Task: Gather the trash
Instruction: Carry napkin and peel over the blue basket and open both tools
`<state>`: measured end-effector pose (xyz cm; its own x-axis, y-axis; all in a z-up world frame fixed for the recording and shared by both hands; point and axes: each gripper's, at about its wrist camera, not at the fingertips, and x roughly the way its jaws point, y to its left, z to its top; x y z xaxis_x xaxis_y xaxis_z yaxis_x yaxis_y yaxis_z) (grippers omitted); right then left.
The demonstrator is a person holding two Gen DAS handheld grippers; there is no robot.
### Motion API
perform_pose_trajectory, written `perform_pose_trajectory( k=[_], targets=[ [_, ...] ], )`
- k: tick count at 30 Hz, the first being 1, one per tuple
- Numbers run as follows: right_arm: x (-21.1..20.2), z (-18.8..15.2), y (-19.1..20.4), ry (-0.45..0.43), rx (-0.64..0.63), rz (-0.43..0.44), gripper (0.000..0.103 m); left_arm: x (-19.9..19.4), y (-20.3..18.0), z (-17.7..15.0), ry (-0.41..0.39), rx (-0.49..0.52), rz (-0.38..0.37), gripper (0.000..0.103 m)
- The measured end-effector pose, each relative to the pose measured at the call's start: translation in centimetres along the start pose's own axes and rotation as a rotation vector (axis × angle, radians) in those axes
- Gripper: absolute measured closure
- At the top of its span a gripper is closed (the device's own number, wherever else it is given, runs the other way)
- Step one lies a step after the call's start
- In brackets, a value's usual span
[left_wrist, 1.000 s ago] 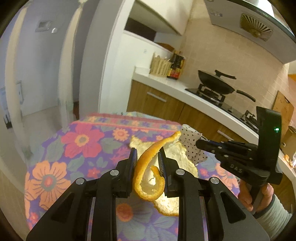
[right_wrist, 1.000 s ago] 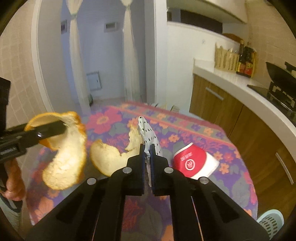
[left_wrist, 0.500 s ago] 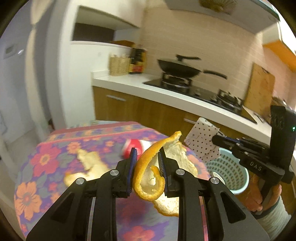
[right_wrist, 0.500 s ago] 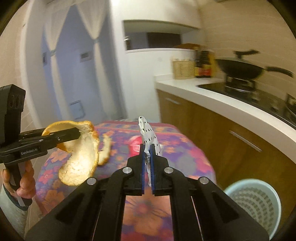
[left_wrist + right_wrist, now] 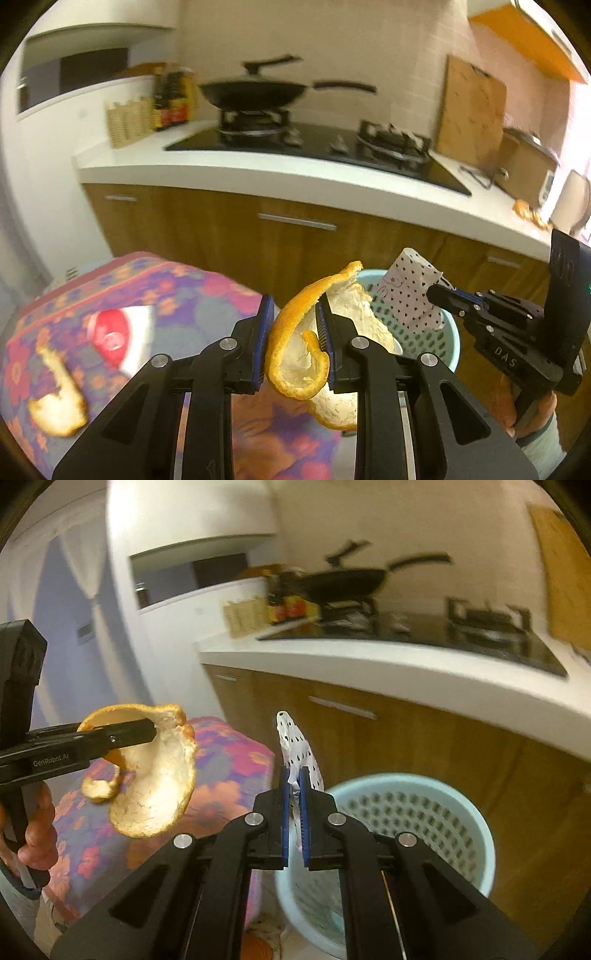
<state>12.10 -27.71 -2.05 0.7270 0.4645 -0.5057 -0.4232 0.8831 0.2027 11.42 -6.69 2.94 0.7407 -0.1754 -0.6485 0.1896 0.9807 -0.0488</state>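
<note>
**Both grippers loaded, swung from table to basket**

Left wrist view. The left gripper (image 5: 295, 328) is closed part-way on a curled strip of orange peel, orange outside and pale pith inside (image 5: 303, 354); both blue-lined pads press on it, and the peel hangs below the fingers. To the right, the right gripper (image 5: 434, 293) holds a crumpled white paper wrapper with small dark dots (image 5: 410, 295) over the round pale-blue perforated plastic basket (image 5: 443, 332). A second, loose piece of orange peel (image 5: 55, 398) and a red-and-white paper cup lying on its side (image 5: 114, 332) rest on the floral purple-and-red tablecloth (image 5: 192, 295), at lower left. One second earlier the tablecloth filled the lower view and the basket was out of sight; now the wooden cabinets (image 5: 221, 229) and white countertop (image 5: 258, 173) are central, with a black wok (image 5: 255, 92) on the hob.

Right wrist view. The right gripper (image 5: 294, 775) is pinched nearly flat on the dotted wrapper (image 5: 295, 746), which stands up between the pads. The basket (image 5: 476, 819) lies directly below and right of the fingertips (its interior is largely hidden by the gripper body). At left, the left gripper (image 5: 147, 734) carries its peel (image 5: 159, 790) above the table edge (image 5: 236, 753); a hand (image 5: 37, 830) grips its handle. One second earlier this view faced the table with no basket ahead.
</note>
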Motion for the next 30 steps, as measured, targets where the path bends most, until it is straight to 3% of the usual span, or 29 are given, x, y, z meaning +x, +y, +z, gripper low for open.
perform_pose_trajectory(
  k=[3,6,13,17,22,26,30],
  targets=[
    [0.6,-0.9,-2.7,0.036,0.054,-0.042,0.100,2.6,-2.2,0.6,0.047,0.039,0.000,0.081],
    [2.0,-1.6,-4.2,0.100,0.071,-0.156,0.100,5.2,-3.8,0.8,0.092,0.053,-0.007,0.081],
    [3.9,-3.0,-6.5,0.205,0.134,-0.175,0.100,9.7,-5.9,0.2,0.176,0.072,-0.035,0.079],
    [4.3,-3.3,-6.7,0.240,0.136,-0.247,0.100,11.4,-6.7,0.2,0.200,0.060,-0.056,0.074],
    [4.1,-3.5,-8.0,0.263,0.197,-0.236,0.097,12.2,-7.8,0.4,0.201,0.076,-0.055,0.069],
    [3.8,-3.5,-8.6,0.259,0.221,-0.224,0.090,11.5,-8.0,0.6,0.154,0.077,-0.046,0.054],
    [3.4,-3.3,-8.0,0.250,0.199,-0.236,0.090,10.5,-7.5,0.9,0.131,0.061,-0.044,0.052]
  ],
)
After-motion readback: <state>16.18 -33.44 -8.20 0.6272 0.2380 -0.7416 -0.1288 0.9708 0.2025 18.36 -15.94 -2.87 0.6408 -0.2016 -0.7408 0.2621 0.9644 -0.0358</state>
